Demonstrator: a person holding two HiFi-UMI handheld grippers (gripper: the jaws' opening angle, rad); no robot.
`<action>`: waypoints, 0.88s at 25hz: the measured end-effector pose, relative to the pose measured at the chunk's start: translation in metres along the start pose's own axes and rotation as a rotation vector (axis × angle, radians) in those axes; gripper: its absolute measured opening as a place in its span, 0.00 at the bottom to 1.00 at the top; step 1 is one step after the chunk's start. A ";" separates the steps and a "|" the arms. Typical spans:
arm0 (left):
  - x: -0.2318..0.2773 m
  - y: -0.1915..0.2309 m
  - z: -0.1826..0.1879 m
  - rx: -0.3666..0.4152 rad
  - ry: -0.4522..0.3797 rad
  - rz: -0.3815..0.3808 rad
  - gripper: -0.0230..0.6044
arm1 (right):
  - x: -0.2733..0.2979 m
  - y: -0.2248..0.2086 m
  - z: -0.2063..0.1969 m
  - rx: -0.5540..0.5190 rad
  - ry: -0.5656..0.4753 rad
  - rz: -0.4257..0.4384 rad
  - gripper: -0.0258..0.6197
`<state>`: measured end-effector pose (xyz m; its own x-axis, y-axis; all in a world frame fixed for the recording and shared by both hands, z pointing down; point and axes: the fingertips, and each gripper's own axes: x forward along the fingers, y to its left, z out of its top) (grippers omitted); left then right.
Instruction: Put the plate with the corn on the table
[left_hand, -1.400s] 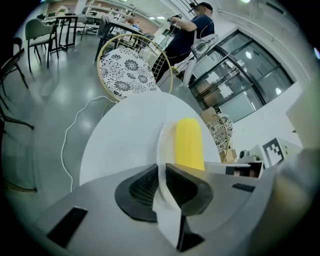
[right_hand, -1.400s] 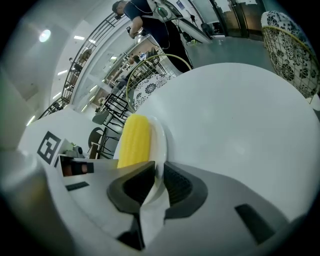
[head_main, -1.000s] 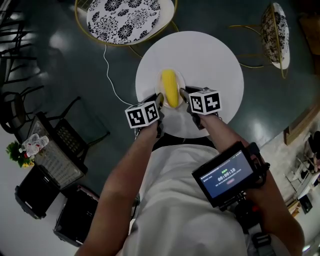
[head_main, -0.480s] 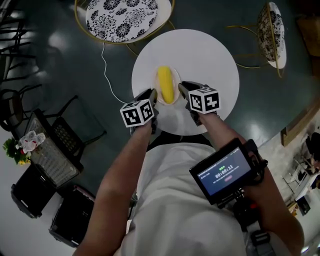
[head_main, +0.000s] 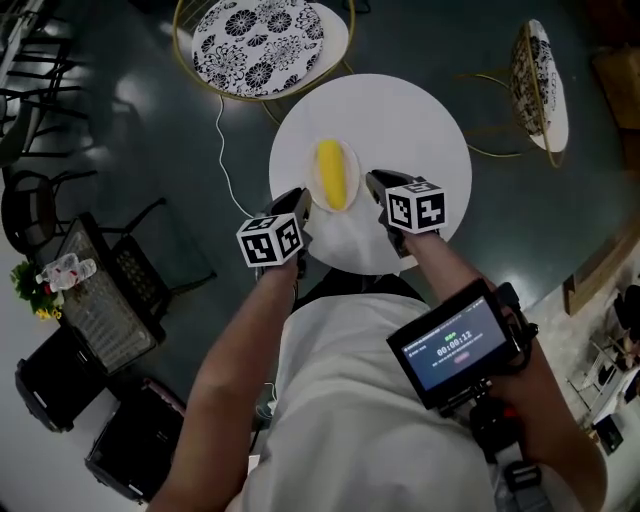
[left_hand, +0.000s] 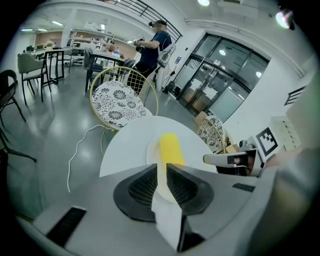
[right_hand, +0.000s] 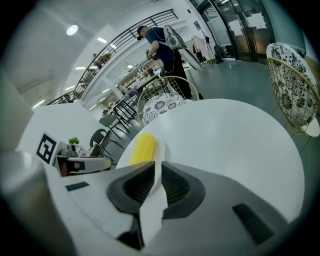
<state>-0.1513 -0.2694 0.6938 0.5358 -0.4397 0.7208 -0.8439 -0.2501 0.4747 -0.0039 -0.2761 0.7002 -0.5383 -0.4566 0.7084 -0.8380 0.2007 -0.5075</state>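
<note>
A white plate (head_main: 353, 190) bearing a yellow corn (head_main: 332, 174) is seen on the round table (head_main: 410, 120), left of the tabletop's middle and somewhat toward its near edge. The corn is laid lengthwise along the plate, pointing from near edge to far edge.

The plate is flanked by both grippers. The left gripper (head_main: 298, 200) is placed at the plate's left rim and the right gripper (head_main: 374, 183) at its right rim, each reaching in from the near edge.

In the left gripper view, the left gripper's (left_hand: 161, 172) jaws are drawn nearly together, with only a thin slit left, and the plate's (left_hand: 152, 152) near rim is caught in that slit. The corn (left_hand: 171, 148) is seen just beyond the fingertips, untouched by them, and the right gripper (left_hand: 220, 159) is seen across the plate.

In the right gripper view, the right gripper's (right_hand: 157, 172) jaws are likewise closed to a thin slit, into which the plate's (right_hand: 160, 147) rim is seen to run. The corn (right_hand: 143, 148) is set just past the fingertips, to their left, and the left gripper (right_hand: 95, 163) is seen beyond it.

A patterned chair (head_main: 258, 35) is placed at the table's far left edge, and a white cable (head_main: 222, 150) is trailed over the floor beside it.
</note>
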 end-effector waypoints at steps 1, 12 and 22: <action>-0.002 -0.002 -0.002 0.003 -0.005 -0.003 0.12 | -0.001 -0.001 -0.002 0.000 -0.001 0.003 0.11; -0.039 -0.020 -0.019 -0.008 -0.096 0.007 0.05 | -0.045 0.015 -0.018 0.062 -0.053 0.074 0.11; -0.088 -0.064 -0.010 0.040 -0.207 -0.035 0.05 | -0.105 0.049 0.002 0.003 -0.153 0.131 0.05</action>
<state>-0.1441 -0.2060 0.6050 0.5511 -0.5970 0.5829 -0.8274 -0.3003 0.4746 0.0114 -0.2196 0.5998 -0.6228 -0.5531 0.5533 -0.7611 0.2647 -0.5921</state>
